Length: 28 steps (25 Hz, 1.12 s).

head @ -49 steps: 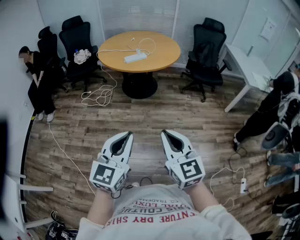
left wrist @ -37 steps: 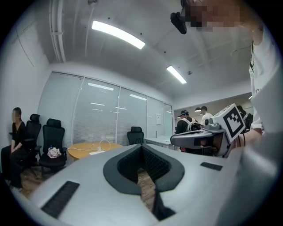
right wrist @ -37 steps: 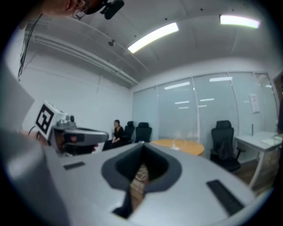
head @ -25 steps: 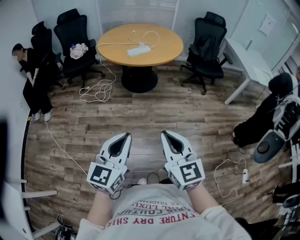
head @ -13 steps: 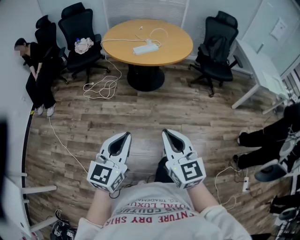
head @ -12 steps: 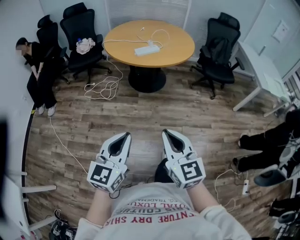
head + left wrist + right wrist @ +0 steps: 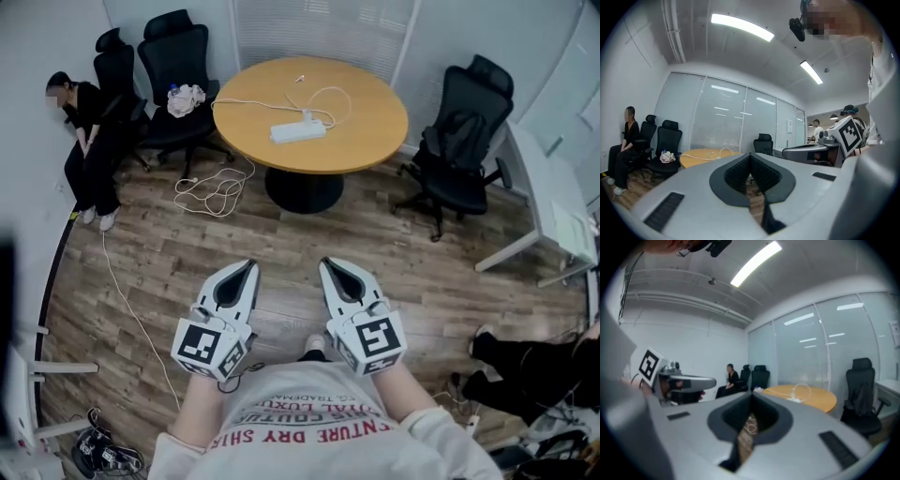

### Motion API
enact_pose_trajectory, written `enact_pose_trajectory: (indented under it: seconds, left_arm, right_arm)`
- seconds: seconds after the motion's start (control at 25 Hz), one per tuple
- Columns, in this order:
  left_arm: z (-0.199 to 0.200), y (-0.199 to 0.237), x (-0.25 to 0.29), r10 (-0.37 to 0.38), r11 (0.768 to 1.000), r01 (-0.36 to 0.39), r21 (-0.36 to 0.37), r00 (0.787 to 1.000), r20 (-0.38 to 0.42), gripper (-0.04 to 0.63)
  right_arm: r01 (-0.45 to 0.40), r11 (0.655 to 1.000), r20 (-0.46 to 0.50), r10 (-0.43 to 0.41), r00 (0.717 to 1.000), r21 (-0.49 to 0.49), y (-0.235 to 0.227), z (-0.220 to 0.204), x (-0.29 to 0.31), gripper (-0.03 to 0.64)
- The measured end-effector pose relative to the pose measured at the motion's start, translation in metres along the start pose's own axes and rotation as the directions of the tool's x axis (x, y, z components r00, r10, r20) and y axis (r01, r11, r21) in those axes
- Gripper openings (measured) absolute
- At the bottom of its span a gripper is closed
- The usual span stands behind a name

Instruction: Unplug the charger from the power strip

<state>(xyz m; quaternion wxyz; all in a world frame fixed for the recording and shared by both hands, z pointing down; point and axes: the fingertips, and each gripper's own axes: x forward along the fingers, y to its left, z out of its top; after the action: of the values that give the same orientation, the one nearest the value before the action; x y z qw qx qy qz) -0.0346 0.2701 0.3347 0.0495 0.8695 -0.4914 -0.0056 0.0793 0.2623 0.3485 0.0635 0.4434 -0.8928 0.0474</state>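
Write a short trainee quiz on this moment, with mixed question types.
1. True or false: the left gripper and the right gripper are both shut and empty.
2. Relative to the round table, the power strip lies: A on top of it; B underneath it; C on a chair.
3. In the head view, what lies on the floor just left of the table's base?

Key
1. True.
2. A.
3. A loose coil of white cable.
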Motion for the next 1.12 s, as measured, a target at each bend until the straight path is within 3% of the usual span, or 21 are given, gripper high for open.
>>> enact_pose_trajectory:
  seconds: [0.28, 0.56, 0.84, 1.12]
  left_arm:
    - [-0.001, -0.012, 0.090, 0.009, 1.000, -0.008, 0.028, 0.999, -0.033, 0.029]
    - [-0.013, 0.026, 0.151, 0.012, 1.000, -0.012, 0.007, 0.998, -0.060, 0.030]
    - [-0.011, 0.113, 0.235, -0.039, 0.999, 0.039, -0.005, 0.998, -0.043, 0.029]
    - [0.020, 0.216, 0.340, -0.153, 0.988, 0.154, 0.013, 0.988, -0.035, 0.029]
  right_arm:
    - [-0.006, 1.000, -0.027, 0.007, 1.000, 0.027, -0.090, -0.002, 0.028, 0.028]
    - [0.002, 0.999, -0.057, 0.000, 0.998, 0.043, -0.138, -0.009, 0.084, 0.028]
    - [0.070, 0.997, -0.053, -0.068, 0.996, 0.031, -0.182, 0.003, 0.183, 0.028]
    - [0.187, 0.981, -0.020, -0.186, 0.982, 0.055, -0.238, 0.046, 0.305, 0.028]
